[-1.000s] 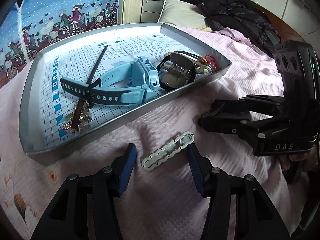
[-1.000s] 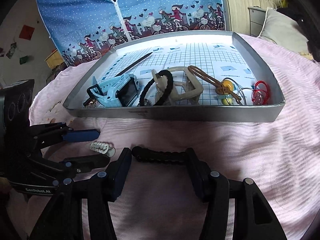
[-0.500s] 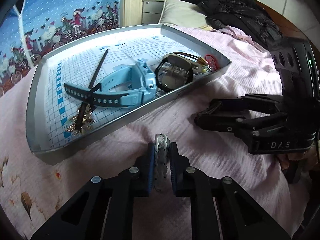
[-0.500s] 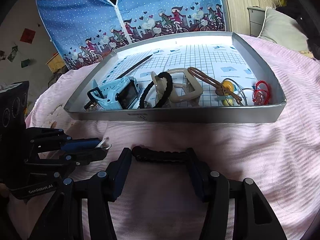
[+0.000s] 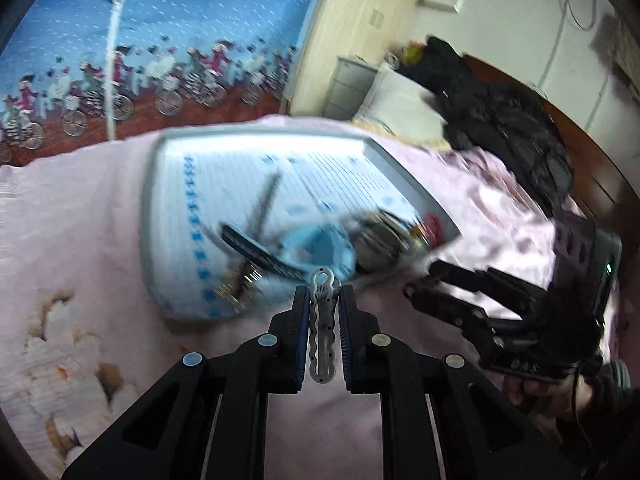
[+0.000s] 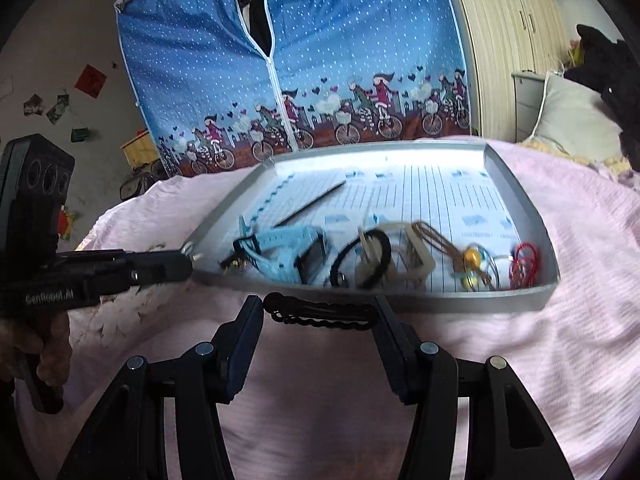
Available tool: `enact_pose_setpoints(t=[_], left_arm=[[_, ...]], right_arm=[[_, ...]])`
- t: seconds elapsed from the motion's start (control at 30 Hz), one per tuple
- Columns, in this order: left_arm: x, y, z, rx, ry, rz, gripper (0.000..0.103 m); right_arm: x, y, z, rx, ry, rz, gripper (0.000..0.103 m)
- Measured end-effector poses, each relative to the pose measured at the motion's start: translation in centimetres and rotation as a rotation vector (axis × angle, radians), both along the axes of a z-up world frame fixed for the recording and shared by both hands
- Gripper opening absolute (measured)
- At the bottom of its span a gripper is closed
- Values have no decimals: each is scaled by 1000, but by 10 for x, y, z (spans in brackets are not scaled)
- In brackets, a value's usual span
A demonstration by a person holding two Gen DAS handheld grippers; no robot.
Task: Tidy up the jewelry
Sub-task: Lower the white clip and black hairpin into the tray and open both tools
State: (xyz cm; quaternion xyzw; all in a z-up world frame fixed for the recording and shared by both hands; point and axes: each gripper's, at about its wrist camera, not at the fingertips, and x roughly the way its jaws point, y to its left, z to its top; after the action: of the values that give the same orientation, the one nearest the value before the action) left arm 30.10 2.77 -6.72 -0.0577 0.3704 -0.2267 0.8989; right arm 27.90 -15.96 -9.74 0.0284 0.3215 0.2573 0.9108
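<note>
My left gripper (image 5: pixel 324 300) is shut on a pale grey wavy hair clip (image 5: pixel 320 336), held lengthwise above the pink bedspread just in front of the silver tray (image 5: pixel 146 220). In the right wrist view its tip (image 6: pixel 188 256) hangs at the tray's (image 6: pixel 400 304) near left corner. My right gripper (image 6: pixel 320 312) holds a black wavy hair clip (image 6: pixel 320 315) end to end between widely spaced pads, just before the tray's front wall. Inside the tray lie a light blue watch (image 6: pixel 280 252), a black hair tie (image 6: pixel 360 256), a beige claw clip (image 6: pixel 416 256) and a red bracelet (image 6: pixel 524 264).
A dark hair stick (image 6: pixel 312 204) lies on the tray's gridded lining. A blue fabric wardrobe (image 6: pixel 292 60) stands behind the bed. A pillow (image 6: pixel 576 120) and black clothes (image 5: pixel 500 120) are at the right. A hand (image 6: pixel 36 344) grips the left tool.
My left gripper has risen off the bedspread with the pale clip and tilted, so the tray now sits lower and blurred. The right gripper also lifted slightly, the black clip still between its pads.
</note>
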Motion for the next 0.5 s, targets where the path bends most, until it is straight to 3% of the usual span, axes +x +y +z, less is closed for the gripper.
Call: enact_pose_setpoints(t=[0.2, 0.5], left_arm=[[25, 27, -5, -10, -43, 197, 11], [33, 22, -25, 52, -18, 219, 11]], right_arm=[[18, 15, 7, -43, -78, -32, 53], [35, 18, -8, -97, -36, -81, 53]])
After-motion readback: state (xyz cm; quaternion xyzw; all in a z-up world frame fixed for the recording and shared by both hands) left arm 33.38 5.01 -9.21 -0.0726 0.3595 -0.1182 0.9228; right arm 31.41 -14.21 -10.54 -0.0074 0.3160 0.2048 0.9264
